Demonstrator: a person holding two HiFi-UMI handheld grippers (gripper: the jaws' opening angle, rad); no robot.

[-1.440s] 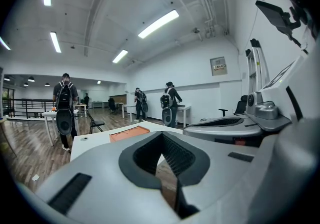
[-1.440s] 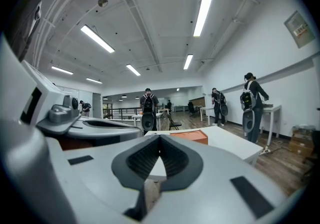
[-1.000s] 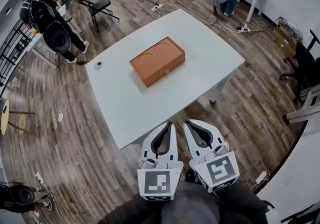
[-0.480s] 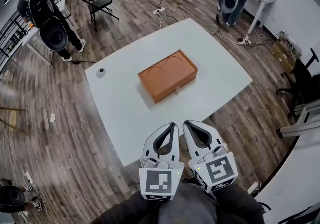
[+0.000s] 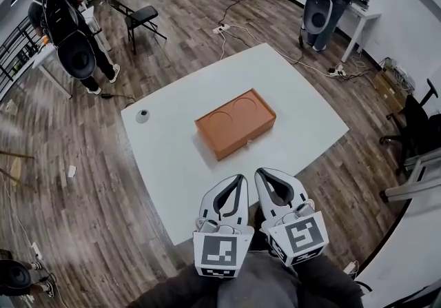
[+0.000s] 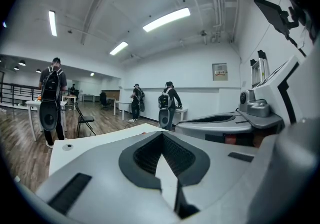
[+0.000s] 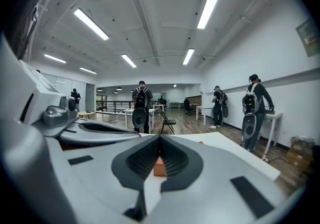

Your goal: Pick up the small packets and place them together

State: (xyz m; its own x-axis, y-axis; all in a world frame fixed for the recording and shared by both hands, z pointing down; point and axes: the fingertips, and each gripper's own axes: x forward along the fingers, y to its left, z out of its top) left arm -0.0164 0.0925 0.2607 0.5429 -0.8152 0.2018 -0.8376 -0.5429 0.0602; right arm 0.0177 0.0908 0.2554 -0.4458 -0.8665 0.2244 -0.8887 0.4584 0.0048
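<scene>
Head view: noted white table (image 5: 172, 155) and orange box (image 5: 236, 122) drawn nearer than a second ago. Found left gripper (image 5: 239, 178) and right gripper (image 5: 262, 173) now at the near edge, both clenched and empty. Saw no small packets, only a small round object (image 5: 142, 116) by the left corner.

Left gripper view: confirmed jaws together, nothing between.

Right gripper view: confirmed jaws together, nothing gripped; glimpsed the orange box (image 7: 159, 167) beyond the tips.

Judged as approach only. Packets possibly inside the box, unverified.

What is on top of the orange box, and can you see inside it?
Nothing lies on the orange box; its top shows only two round impressions. It looks closed, so its inside is hidden.
</scene>
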